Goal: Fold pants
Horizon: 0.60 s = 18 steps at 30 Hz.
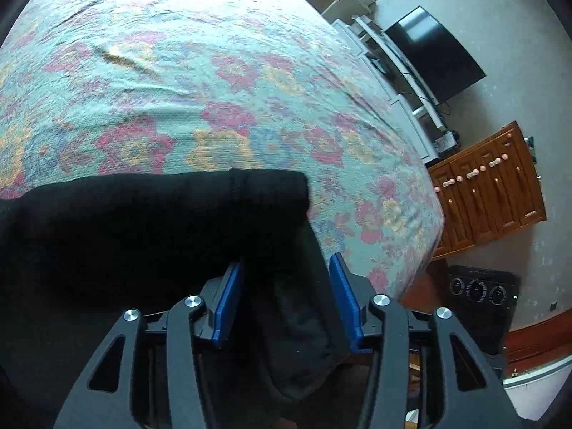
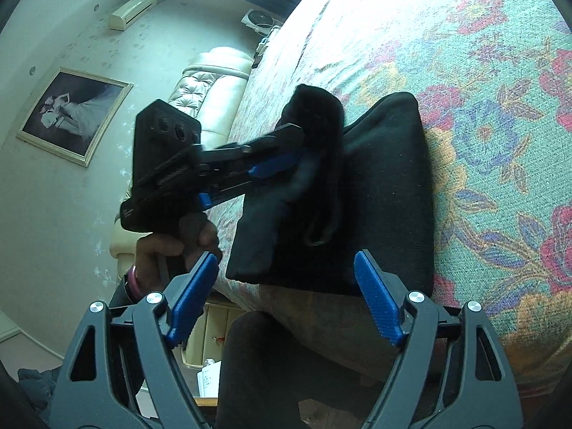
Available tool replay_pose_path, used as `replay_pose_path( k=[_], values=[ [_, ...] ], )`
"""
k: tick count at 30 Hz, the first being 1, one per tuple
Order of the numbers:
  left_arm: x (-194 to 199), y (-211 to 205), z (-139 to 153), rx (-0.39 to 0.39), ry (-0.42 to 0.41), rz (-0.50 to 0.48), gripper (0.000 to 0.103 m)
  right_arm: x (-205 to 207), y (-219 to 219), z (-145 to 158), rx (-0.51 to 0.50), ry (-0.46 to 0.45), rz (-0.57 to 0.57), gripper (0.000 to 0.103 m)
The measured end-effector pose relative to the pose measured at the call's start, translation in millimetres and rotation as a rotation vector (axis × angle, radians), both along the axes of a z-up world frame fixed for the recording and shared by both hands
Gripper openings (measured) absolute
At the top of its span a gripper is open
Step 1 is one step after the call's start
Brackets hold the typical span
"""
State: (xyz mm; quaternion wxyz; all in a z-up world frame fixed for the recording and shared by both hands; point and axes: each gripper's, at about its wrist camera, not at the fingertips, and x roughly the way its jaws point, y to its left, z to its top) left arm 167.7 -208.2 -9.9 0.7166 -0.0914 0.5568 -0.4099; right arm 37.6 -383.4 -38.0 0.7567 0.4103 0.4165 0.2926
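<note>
Black pants [image 1: 143, 221] lie folded into a thick block near the edge of a bed with a floral cover [image 1: 214, 89]. My left gripper [image 1: 286, 262] is over the block's right end. Its blue pads [image 1: 228, 300] stand apart, with a loose layer of black cloth lying between them and not pinched. In the right wrist view the left gripper [image 2: 298, 146] reaches in from the left, and a flap of the pants [image 2: 386, 178] stands up at its tips. My right gripper [image 2: 286, 255] is open just before the block's near edge, with nothing pressed between its pads.
A hand [image 2: 171, 250] holds the left gripper. Beyond the bed's right edge are a television [image 1: 432, 53], a wooden cabinet [image 1: 489, 193] and a black speaker [image 1: 479, 293]. A cream padded headboard [image 2: 214, 85] and a framed picture [image 2: 75, 114] are on the other side.
</note>
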Motion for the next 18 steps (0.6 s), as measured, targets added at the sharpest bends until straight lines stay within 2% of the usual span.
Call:
replay_pose_path(
  k=[6, 9, 11, 13, 15, 16, 18],
  values=[
    [-20.6, 3.3, 42.5, -0.078, -0.122, -0.042, 0.064, 3.1, -7.5, -1.9, -0.001, 0.015, -0.025, 0.079],
    [-26.0, 35.6, 52.2, -0.123, -0.141, 0.021, 0.070, 13.1, -10.7, 4.3, 0.011, 0.001, -0.033, 0.079],
    [-27.9, 66.2, 51.2, -0.139, -0.154, 0.082, 0.071, 24.1, -11.1, 3.6, 0.014, 0.014, -0.038, 0.079],
    [-30.7, 99.4, 46.1, -0.109, -0.176, 0.152, 0.071, 37.1, -7.6, 1.2, -0.005, 0.029, -0.032, 0.079],
    [-34.2, 133.6, 36.5, -0.058, -0.199, 0.232, 0.078, 48.8, -2.3, -2.5, -0.074, 0.059, -0.038, 0.079],
    [-36.5, 150.8, 30.8, -0.034, -0.207, 0.275, 0.078, 53.4, 0.3, -4.5, -0.098, 0.069, -0.040, 0.079],
    [-41.1, 182.3, 18.5, 0.036, -0.219, 0.367, 0.080, 60.8, 5.9, -9.5, -0.095, 0.084, -0.035, 0.079]
  ],
)
